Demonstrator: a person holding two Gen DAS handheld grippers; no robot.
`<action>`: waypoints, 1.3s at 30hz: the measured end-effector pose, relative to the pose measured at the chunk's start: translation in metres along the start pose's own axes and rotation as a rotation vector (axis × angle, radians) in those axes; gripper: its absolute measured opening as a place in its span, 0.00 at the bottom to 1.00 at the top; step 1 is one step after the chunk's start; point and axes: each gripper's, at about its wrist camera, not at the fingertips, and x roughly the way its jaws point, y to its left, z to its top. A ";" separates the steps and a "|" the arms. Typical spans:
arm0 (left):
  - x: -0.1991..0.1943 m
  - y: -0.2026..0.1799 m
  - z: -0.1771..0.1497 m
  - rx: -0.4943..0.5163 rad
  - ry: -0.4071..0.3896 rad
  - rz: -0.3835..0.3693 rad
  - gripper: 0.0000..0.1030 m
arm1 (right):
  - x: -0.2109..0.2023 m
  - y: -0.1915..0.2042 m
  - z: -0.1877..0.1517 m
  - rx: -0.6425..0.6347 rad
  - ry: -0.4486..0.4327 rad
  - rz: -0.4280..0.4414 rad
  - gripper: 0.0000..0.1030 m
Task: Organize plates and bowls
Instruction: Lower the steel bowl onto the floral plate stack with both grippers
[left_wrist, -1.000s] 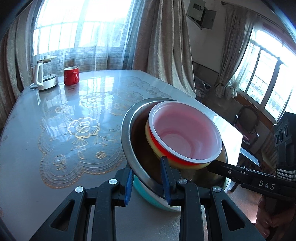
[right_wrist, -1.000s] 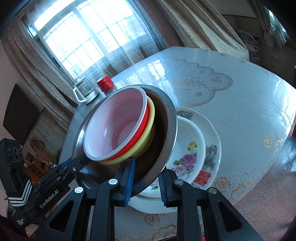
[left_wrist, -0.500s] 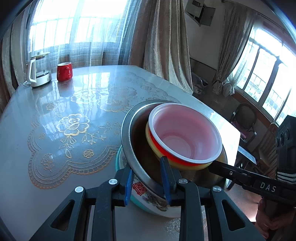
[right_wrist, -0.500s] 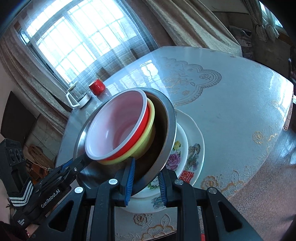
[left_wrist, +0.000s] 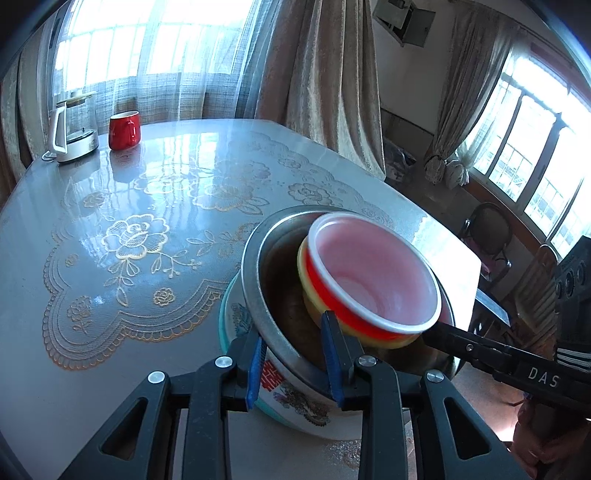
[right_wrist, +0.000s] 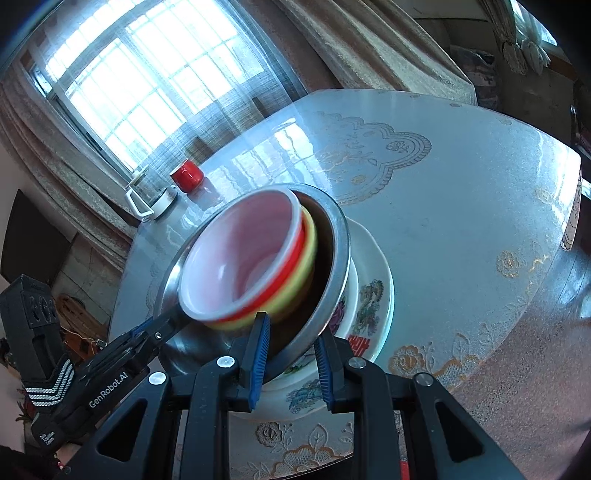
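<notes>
Grippers: left gripper (left_wrist: 293, 363) and right gripper (right_wrist: 290, 356) each clamp steel bowl (right_wrist: 338, 254) rim | step: lowering onto floral plates (right_wrist: 382, 280) ahead | advice: keep level, release together.

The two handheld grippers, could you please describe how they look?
Both the left gripper and the right gripper are black, with triangular cut-outs, silver screws and blue ribbed pads. One arm reads "DAS", the other "GenRobot.AI". A black cuff bears white stripes.
</notes>
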 end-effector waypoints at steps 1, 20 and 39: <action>0.001 -0.001 0.000 0.002 0.002 0.001 0.29 | 0.000 -0.001 -0.001 0.001 -0.001 -0.002 0.23; 0.004 -0.004 -0.006 0.001 0.015 -0.001 0.30 | -0.001 -0.007 -0.004 0.023 0.004 -0.011 0.23; 0.011 -0.001 -0.007 -0.009 0.022 0.000 0.31 | 0.004 -0.004 -0.002 0.011 0.003 -0.044 0.23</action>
